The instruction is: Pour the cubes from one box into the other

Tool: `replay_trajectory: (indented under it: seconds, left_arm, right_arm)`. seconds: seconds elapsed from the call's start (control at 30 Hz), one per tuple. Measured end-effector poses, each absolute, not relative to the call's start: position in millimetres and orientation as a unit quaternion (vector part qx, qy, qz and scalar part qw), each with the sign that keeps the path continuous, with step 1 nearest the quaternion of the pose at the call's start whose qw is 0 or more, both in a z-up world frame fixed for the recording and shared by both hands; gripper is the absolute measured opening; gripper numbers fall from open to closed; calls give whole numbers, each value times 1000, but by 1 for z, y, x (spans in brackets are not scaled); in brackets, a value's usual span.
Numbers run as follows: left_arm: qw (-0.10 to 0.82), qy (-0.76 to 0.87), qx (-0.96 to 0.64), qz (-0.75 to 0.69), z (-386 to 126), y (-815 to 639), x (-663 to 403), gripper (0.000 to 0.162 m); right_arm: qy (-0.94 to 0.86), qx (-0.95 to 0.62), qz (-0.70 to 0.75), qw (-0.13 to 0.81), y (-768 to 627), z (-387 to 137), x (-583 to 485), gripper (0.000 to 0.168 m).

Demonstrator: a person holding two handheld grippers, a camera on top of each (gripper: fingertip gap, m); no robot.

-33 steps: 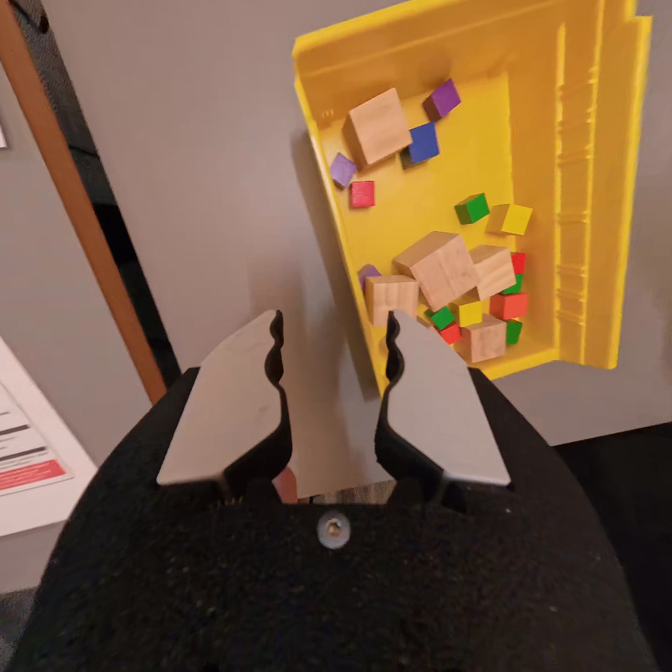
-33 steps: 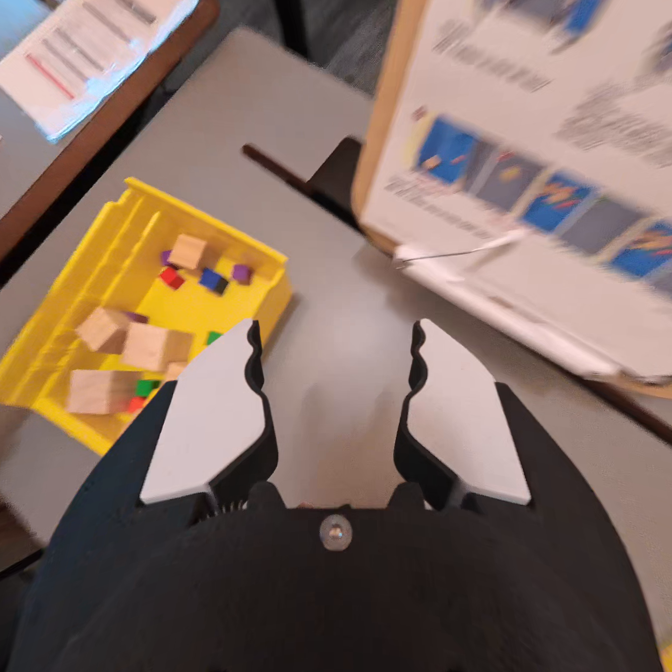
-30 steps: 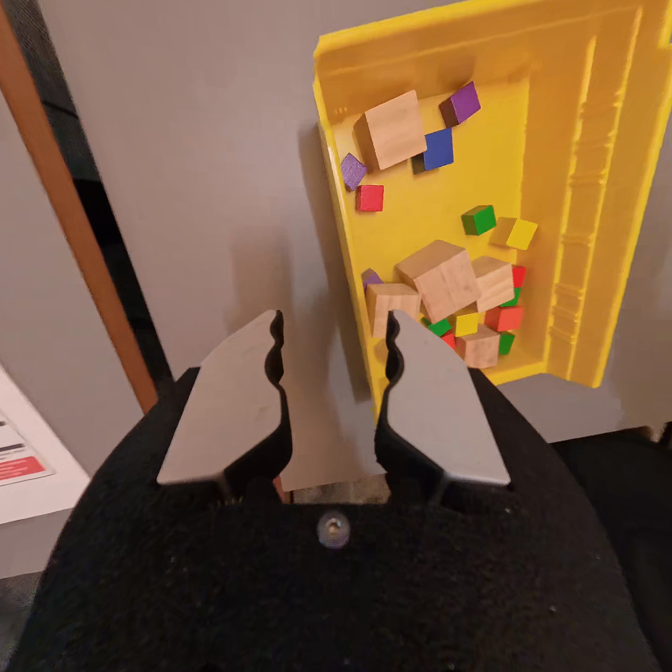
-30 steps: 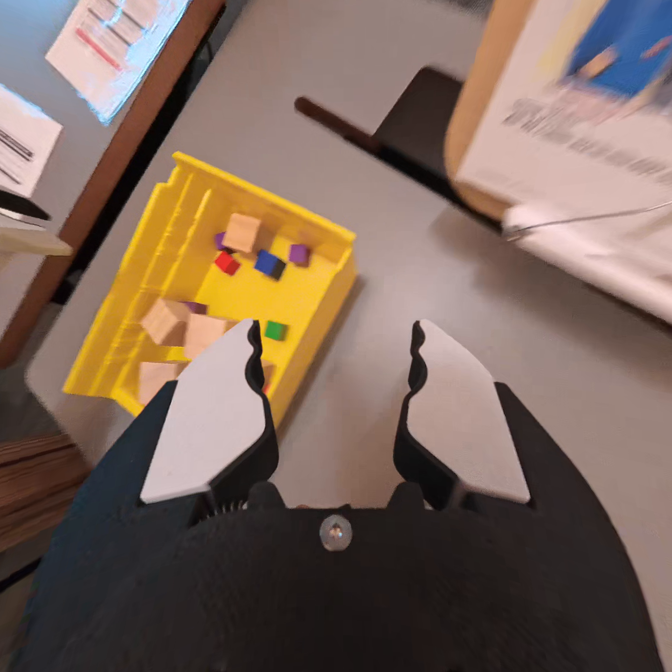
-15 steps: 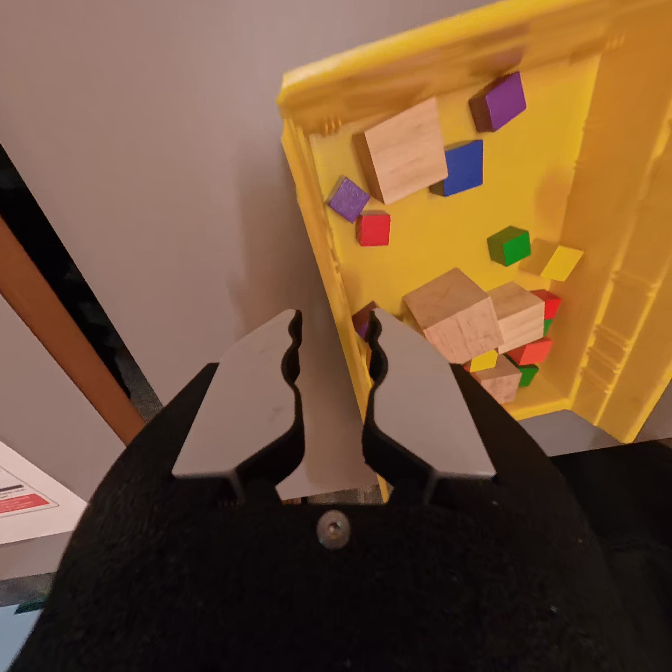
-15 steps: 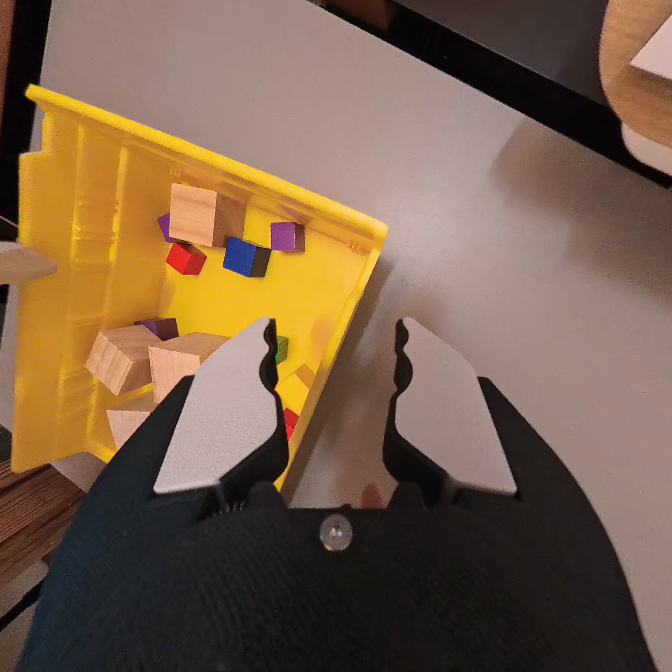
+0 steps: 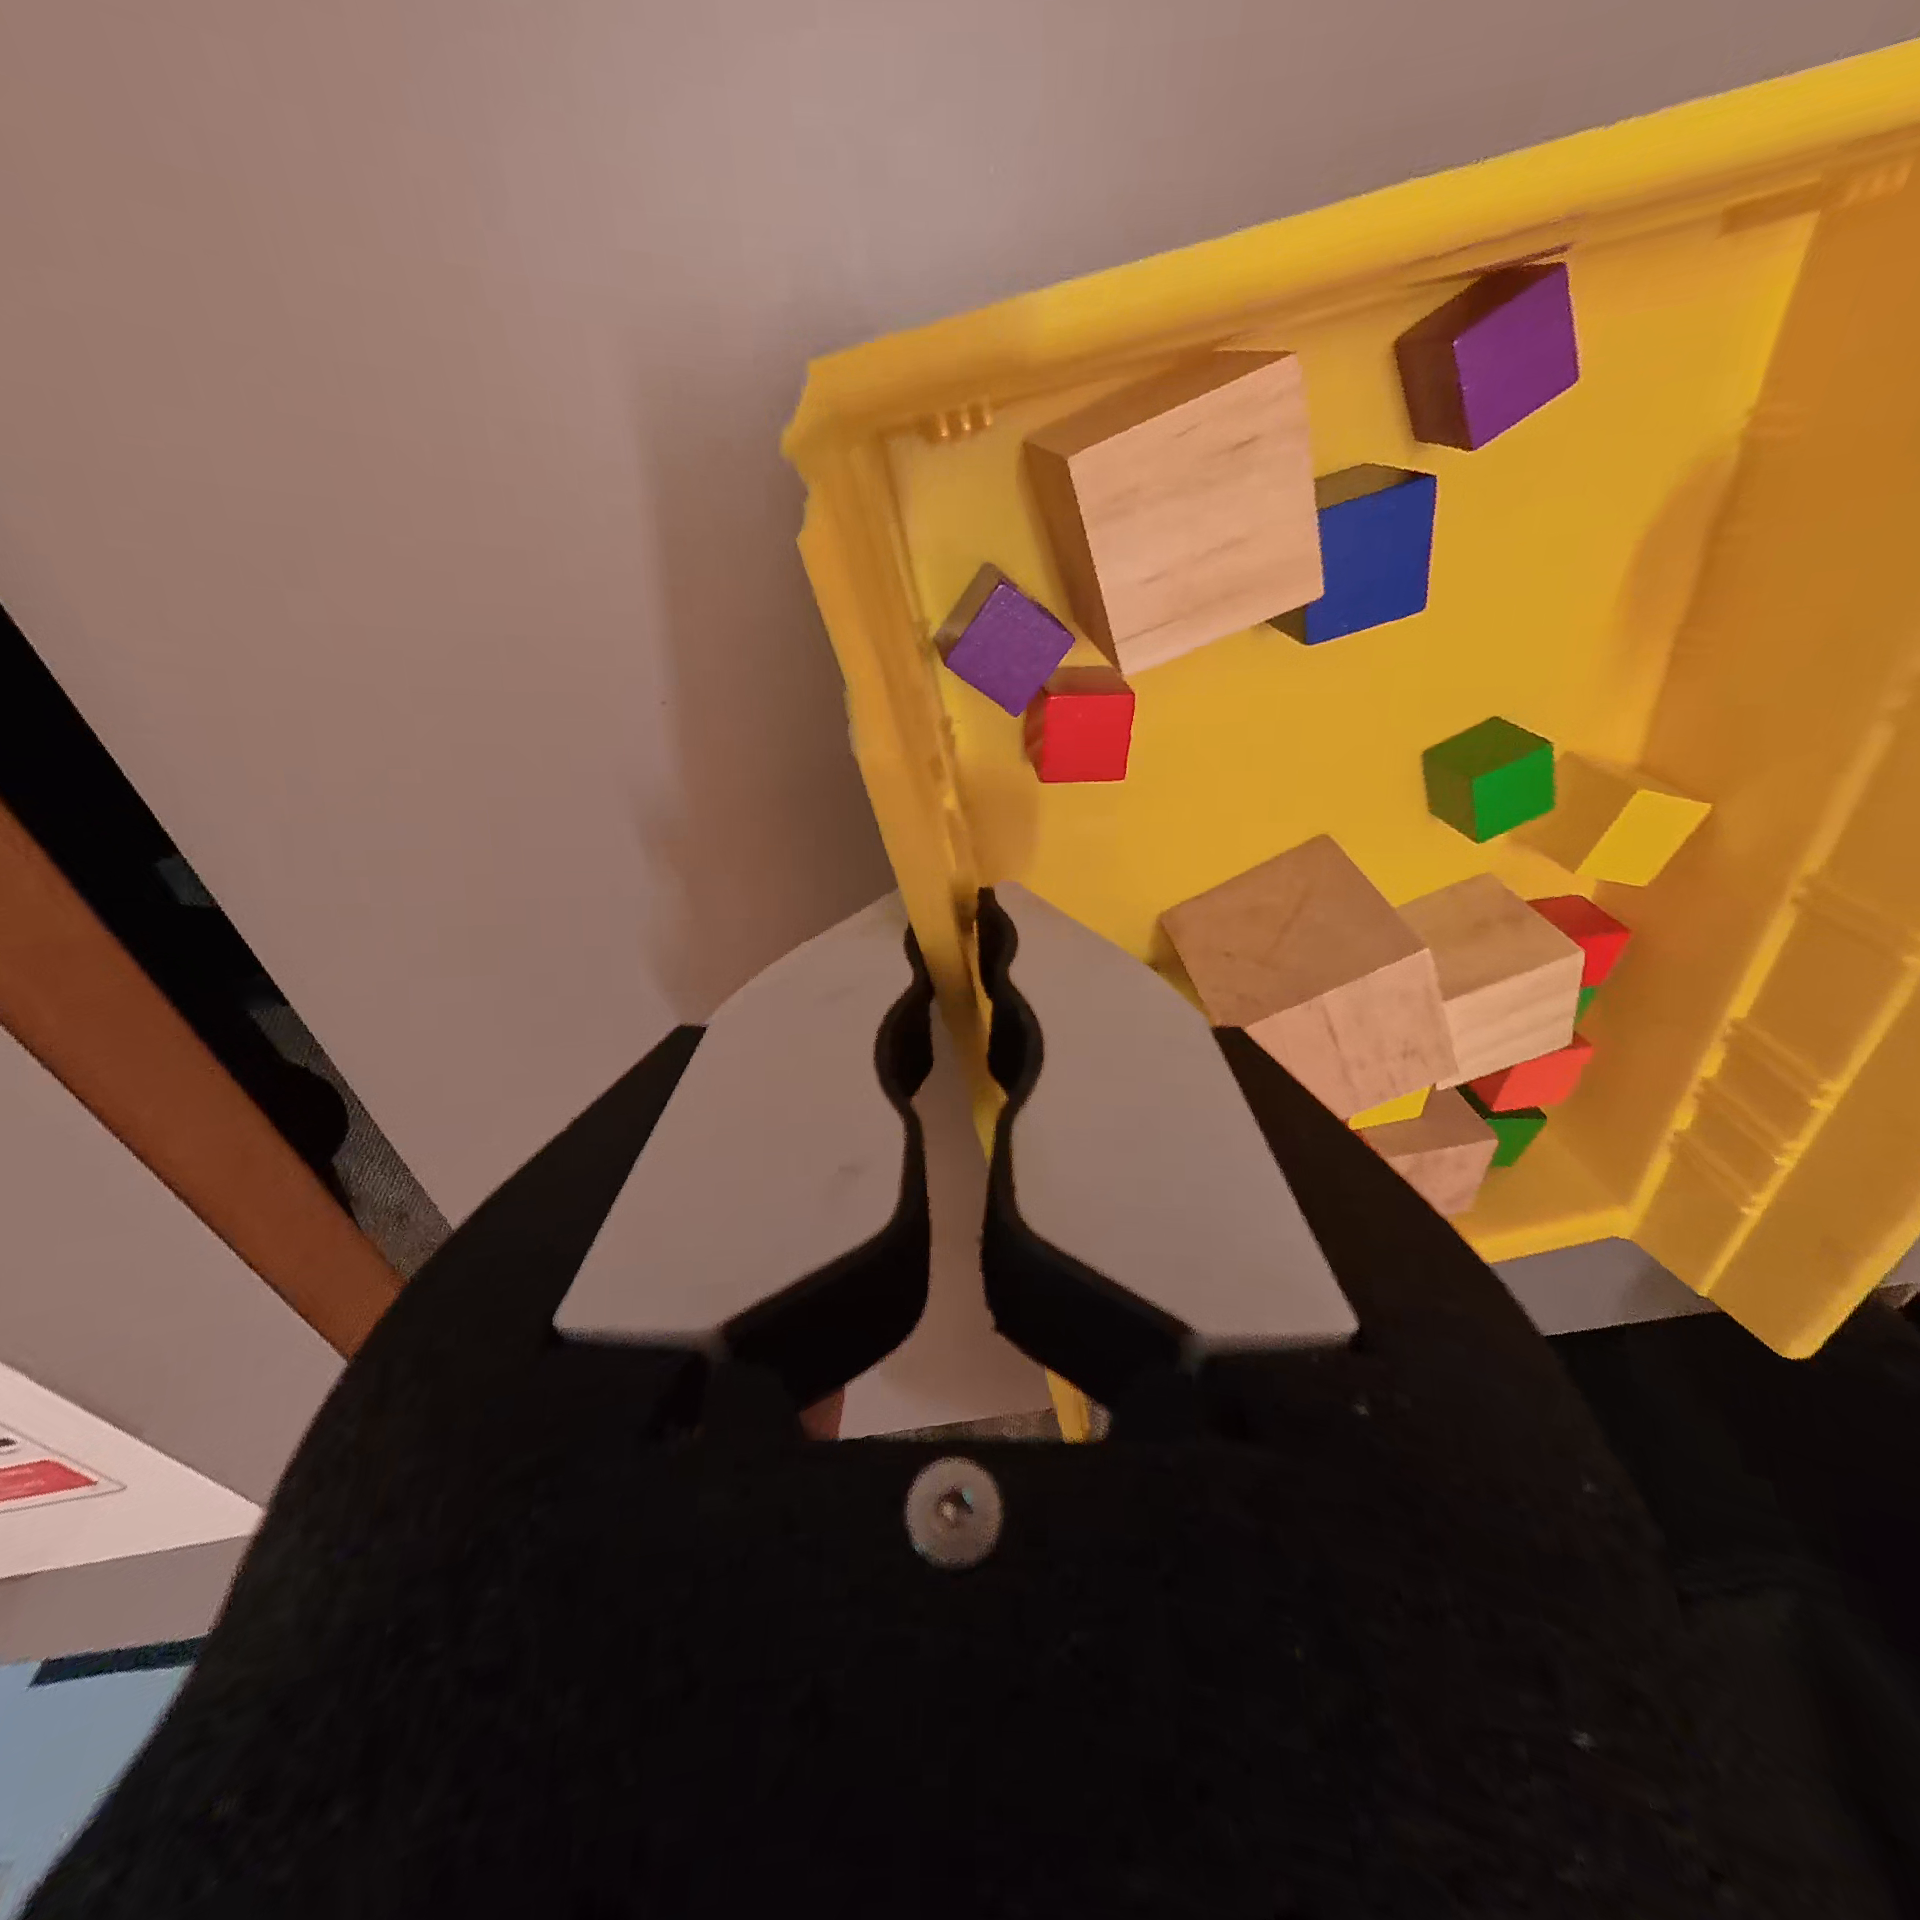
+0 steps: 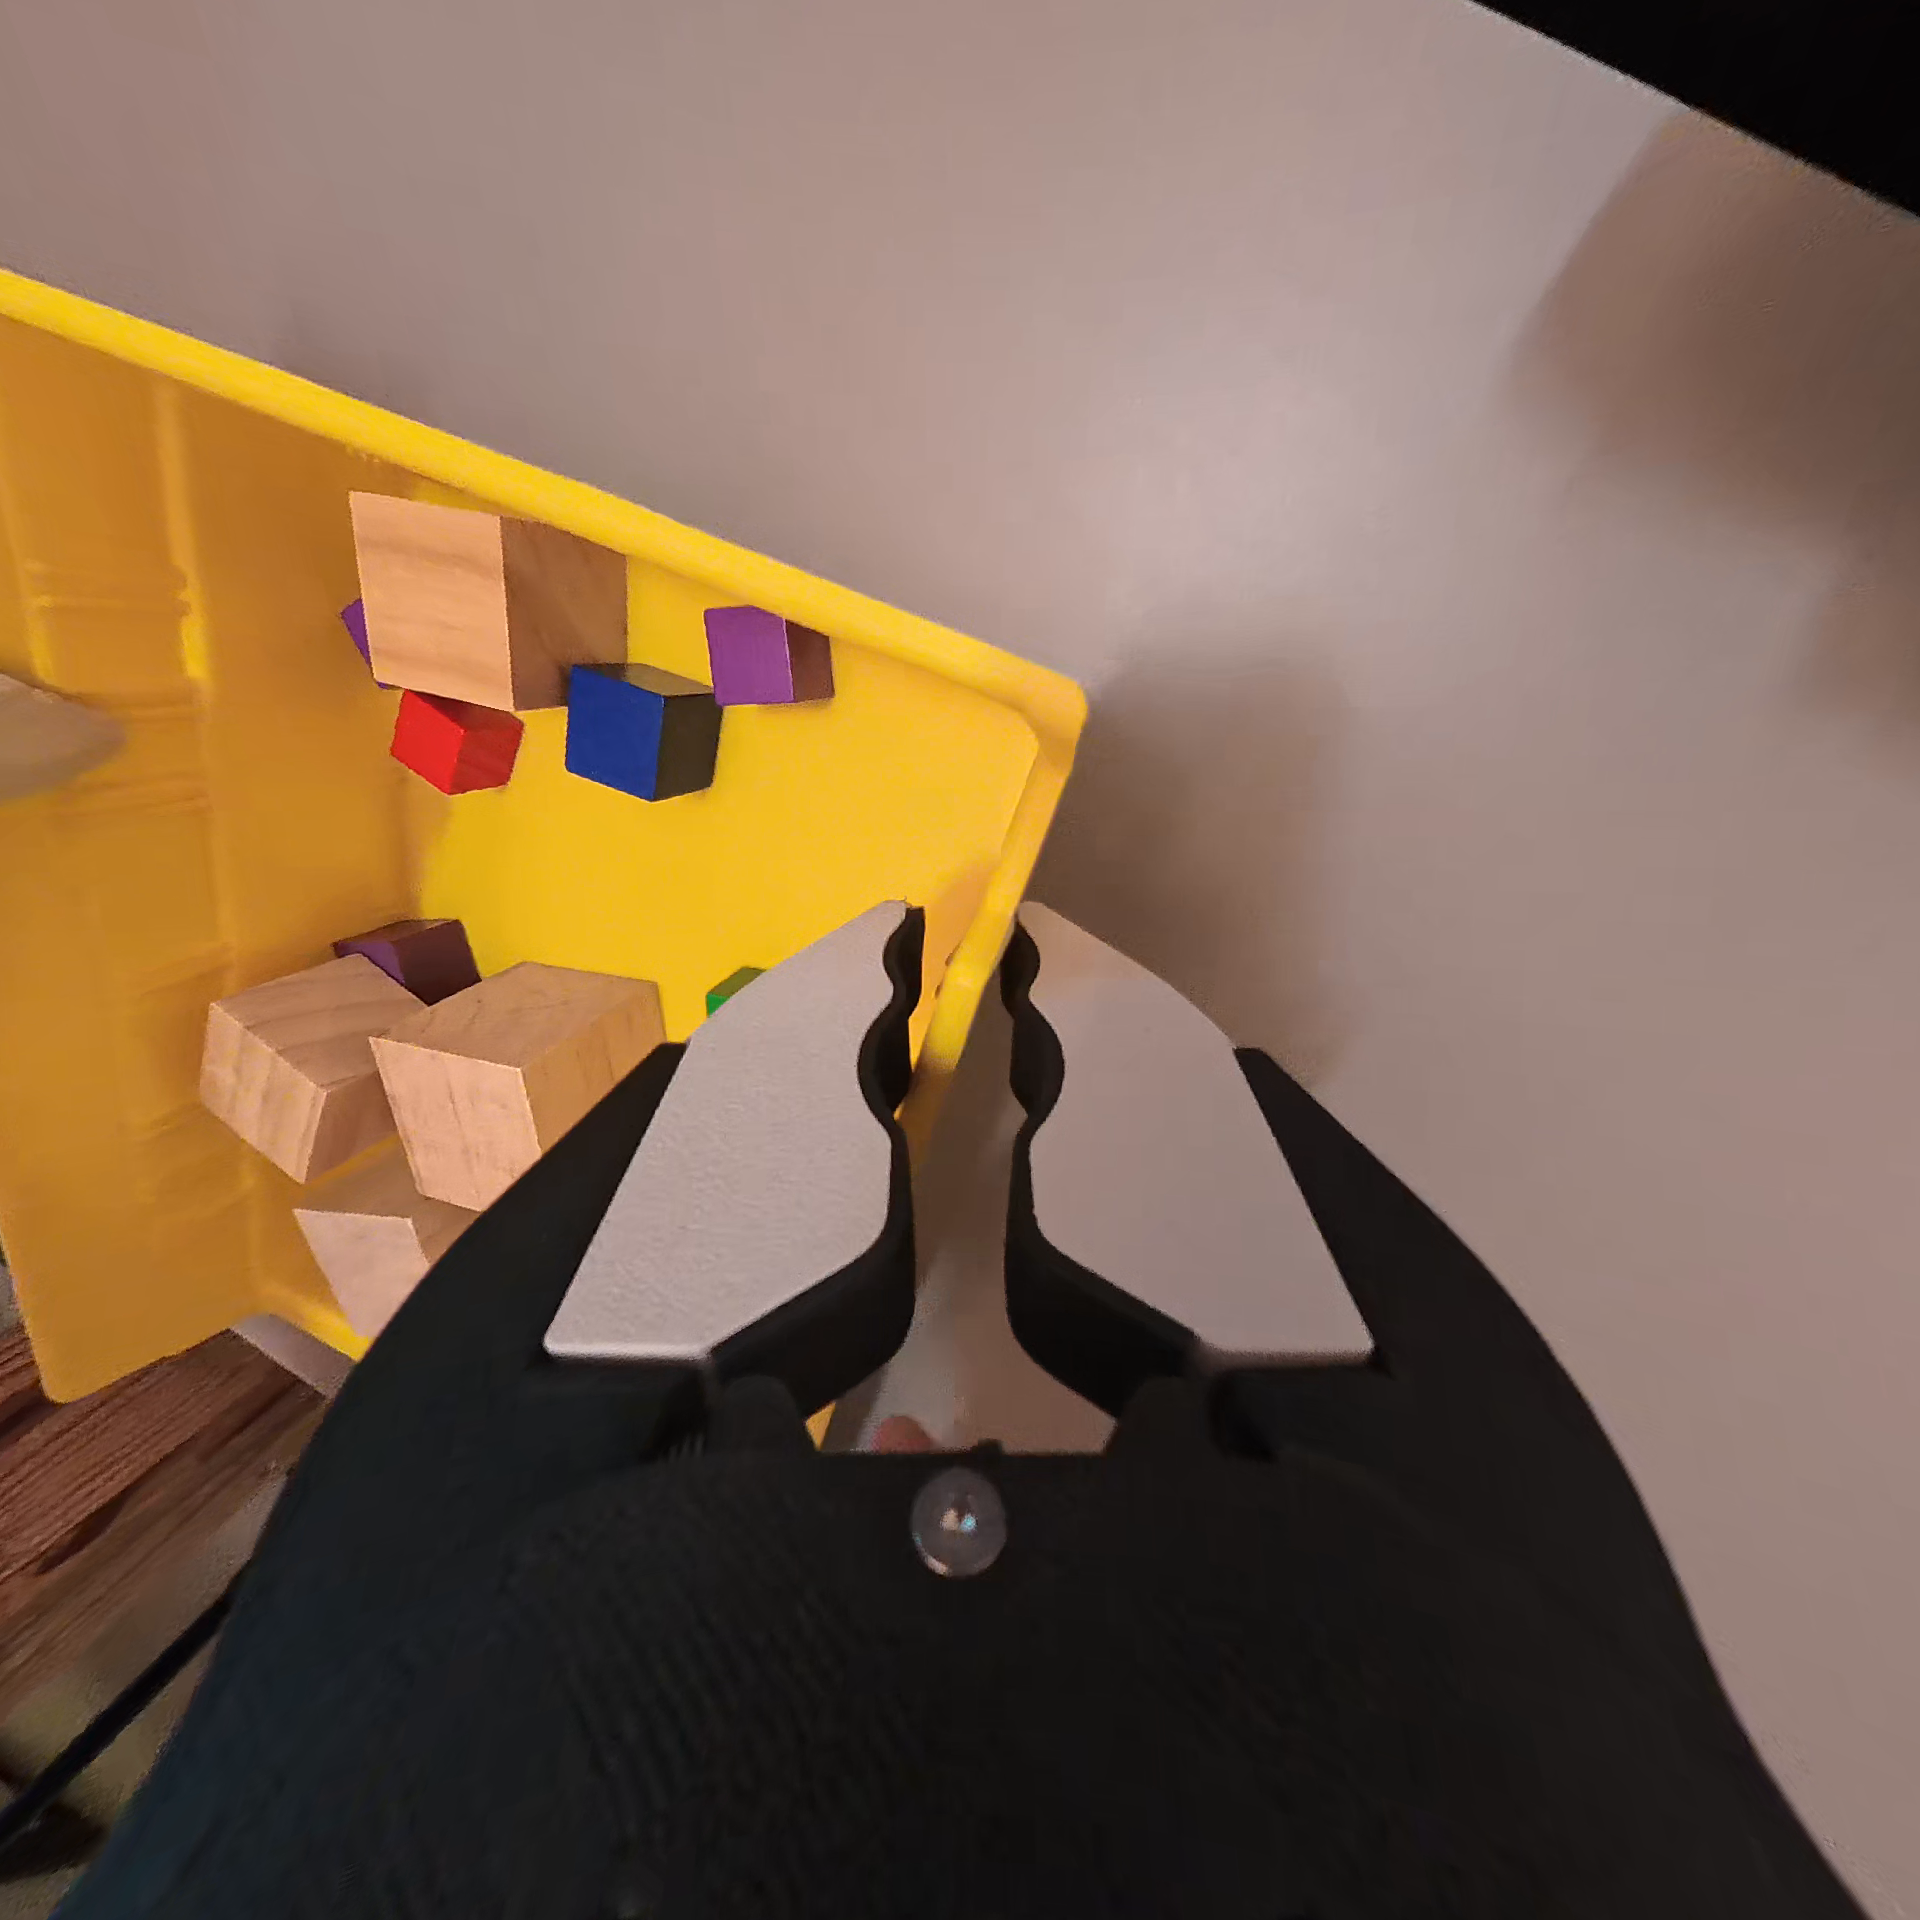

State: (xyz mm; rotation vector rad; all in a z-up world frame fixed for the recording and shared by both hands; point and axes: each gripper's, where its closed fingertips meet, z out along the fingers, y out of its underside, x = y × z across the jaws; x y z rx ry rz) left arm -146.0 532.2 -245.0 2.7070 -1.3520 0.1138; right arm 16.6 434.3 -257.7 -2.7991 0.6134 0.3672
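A yellow box (image 7: 1247, 748) lies on the grey table and holds several cubes: large plain wooden cubes (image 7: 1195, 509) and small ones in blue (image 7: 1371, 561), purple, red and green. My left gripper (image 7: 948, 920) is shut on the box's left side wall. In the right wrist view the same box (image 8: 779, 852) shows its wooden cubes (image 8: 447, 592) and a blue cube (image 8: 623, 727). My right gripper (image 8: 964, 935) is shut on the opposite side wall, one finger inside the box and one outside. No other box is in view.
The grey table (image 7: 416, 416) stretches beyond the box. A brown wooden strip (image 7: 156, 1039) and a white sheet (image 7: 62, 1486) lie at the left. A wood-grain surface (image 8: 104, 1455) shows below the table's near edge. The table's far edge (image 8: 1766, 83) is dark.
Both grippers moved in on the box from either side and closed from wide open onto its opposite side walls. The right wrist view swung away from a poster board.
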Motion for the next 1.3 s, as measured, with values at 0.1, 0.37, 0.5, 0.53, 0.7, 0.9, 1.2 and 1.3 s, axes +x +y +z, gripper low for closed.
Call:
replay_trajectory:
  seconds: [0.1, 0.37, 0.5, 0.53, 0.7, 0.9, 1.2, 1.3]
  left_arm:
    - [47, -434, 899, 37, -245, 533, -146, 4]
    - [31, -401, 913, 61, -246, 532, -148, 3]
    - [50, -388, 917, 73, -245, 526, -151, 3]
    - [52, -383, 919, 72, -245, 525, -152, 3]
    - [71, -385, 918, 58, -233, 518, -159, 3]
    - [63, -386, 919, 56, -199, 505, -155, 3]
    - [3, -404, 911, 81, -181, 471, -116, 3]
    - [-21, -401, 911, 90, -194, 464, -110, 3]
  right_arm:
    - [190, -968, 111, 118, 434, -258, 17, 14]
    - [193, -972, 84, 101, 433, -272, 16, 9]
    - [185, -975, 81, 90, 434, -271, 18, 8]
    - [184, -976, 83, 86, 434, -270, 17, 8]
    - [171, -978, 94, 70, 431, -258, 12, 8]
    - [149, -981, 88, 90, 421, -217, 21, 9]
    - [176, -970, 79, 148, 381, -199, 55, 9]
    - [192, -963, 83, 167, 375, -213, 59, 9]
